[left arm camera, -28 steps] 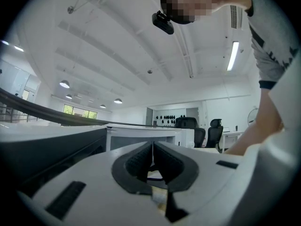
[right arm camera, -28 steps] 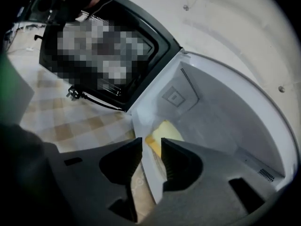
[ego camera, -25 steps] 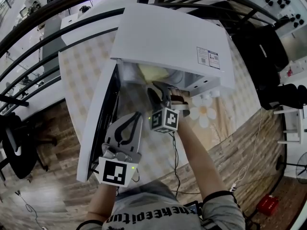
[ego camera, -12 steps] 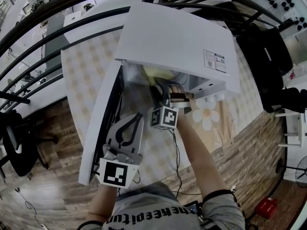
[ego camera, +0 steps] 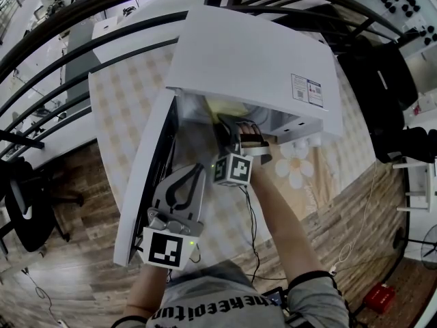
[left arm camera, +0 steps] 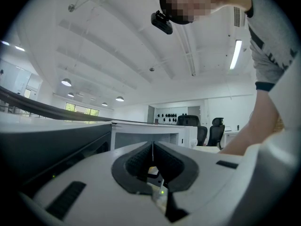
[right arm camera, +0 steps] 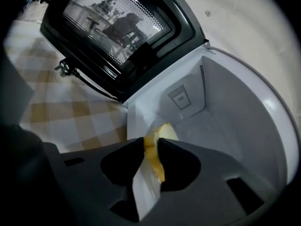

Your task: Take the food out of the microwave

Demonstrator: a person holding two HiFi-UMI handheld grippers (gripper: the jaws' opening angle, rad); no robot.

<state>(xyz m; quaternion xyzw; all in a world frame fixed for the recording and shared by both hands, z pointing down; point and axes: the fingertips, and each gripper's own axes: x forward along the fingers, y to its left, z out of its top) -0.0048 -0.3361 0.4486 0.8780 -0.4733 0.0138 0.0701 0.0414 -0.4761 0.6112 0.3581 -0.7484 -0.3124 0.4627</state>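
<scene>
Meanwhile, left tool (ego camera: pixel 193 171) level beside door (ego camera: pixel 140 183).

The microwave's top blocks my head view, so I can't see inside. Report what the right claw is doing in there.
Observer: The right claw has just been closing, and its tips now pinch the near edge of the yellow food.
Operator: Say whether the food is out.
Observer: Not yet. It is inside the microwave, near the front of the opening.
Operator: Check the left claw.
Observer: The left claw has its tips together with nothing between them.
</scene>
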